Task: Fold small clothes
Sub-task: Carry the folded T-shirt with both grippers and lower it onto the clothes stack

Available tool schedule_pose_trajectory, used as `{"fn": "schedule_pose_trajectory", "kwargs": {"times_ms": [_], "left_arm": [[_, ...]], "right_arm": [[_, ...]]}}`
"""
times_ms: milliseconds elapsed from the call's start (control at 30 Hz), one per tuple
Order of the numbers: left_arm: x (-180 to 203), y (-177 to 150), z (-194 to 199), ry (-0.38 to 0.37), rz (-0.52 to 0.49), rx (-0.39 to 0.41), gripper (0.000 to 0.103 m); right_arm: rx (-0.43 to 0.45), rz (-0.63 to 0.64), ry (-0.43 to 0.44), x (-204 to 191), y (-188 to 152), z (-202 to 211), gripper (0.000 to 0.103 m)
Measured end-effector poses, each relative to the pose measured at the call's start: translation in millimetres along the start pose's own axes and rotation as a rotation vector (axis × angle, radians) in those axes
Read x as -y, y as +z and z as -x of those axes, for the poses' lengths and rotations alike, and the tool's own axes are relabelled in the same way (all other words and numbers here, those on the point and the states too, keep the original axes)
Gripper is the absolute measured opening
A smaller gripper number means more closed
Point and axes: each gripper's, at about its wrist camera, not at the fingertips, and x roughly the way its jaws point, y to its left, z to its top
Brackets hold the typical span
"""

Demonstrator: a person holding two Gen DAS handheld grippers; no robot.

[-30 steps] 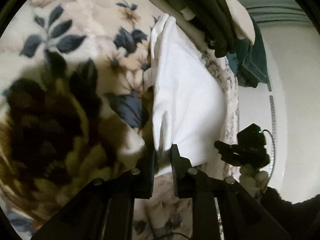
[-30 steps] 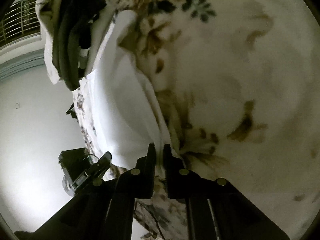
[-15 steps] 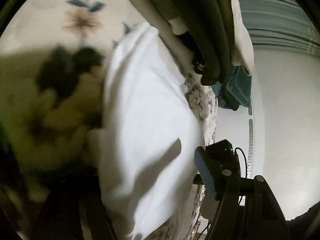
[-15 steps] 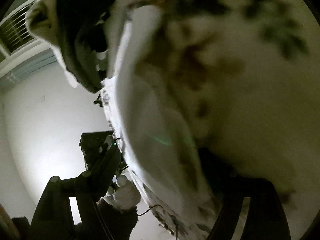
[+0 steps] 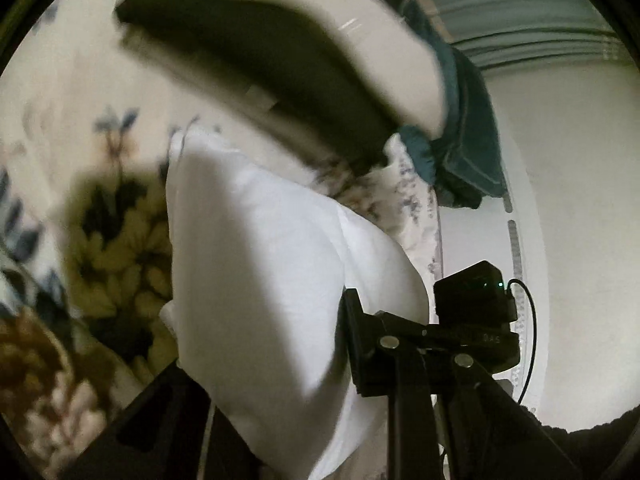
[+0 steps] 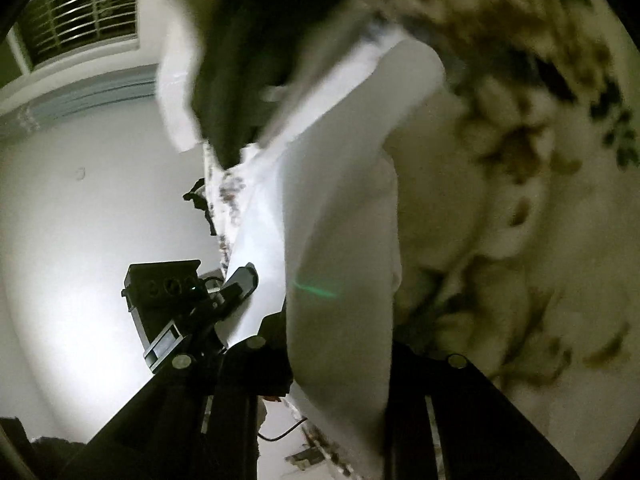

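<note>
A white garment [image 5: 260, 264] lies folded on the floral blanket [image 5: 100, 248]. In the left wrist view it fills the space between the two spread fingers; the right finger [image 5: 356, 344] shows, the left one is mostly hidden by cloth. My left gripper [image 5: 260, 364] is open. In the right wrist view the same white garment [image 6: 340, 240] drapes between the wide-apart fingers [image 6: 264, 332] of my right gripper [image 6: 340, 344], which is open. The other gripper [image 6: 236, 284] shows at the garment's far edge. Both views are blurred.
A pile of dark and white clothes [image 5: 280, 72] lies beyond the garment, with a teal cloth [image 5: 460, 148] beside it. The bed edge runs by a white wall [image 5: 568, 200]. A barred window [image 6: 80, 12] is high up.
Both grippers, shut on the garment's edge a second ago, have opened wide and let it go. Both cameras have tilted up toward the clothes pile.
</note>
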Motion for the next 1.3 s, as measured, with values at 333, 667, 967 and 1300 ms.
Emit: {"fn": "schedule_pose_trajectory", "kwargs": {"times_ms": [333, 667, 967, 1300], "left_arm": [[106, 136, 85, -0.026, -0.135, 0.183, 0.017], [36, 272, -5, 0.052, -0.091, 0.149, 0.018], [12, 249, -8, 0.186, -0.083, 0.051, 0.045], [60, 204, 9, 0.648, -0.286, 0.168, 0.091]], "right_arm": [[0.125, 0.218, 0.020, -182, 71, 65, 0.019], [0.165, 0.262, -0.111, -223, 231, -3, 0.019], [0.130, 0.260, -0.403, -185, 232, -21, 0.046], [0.286, 0.351, -0.960, -224, 157, -1, 0.078]]}}
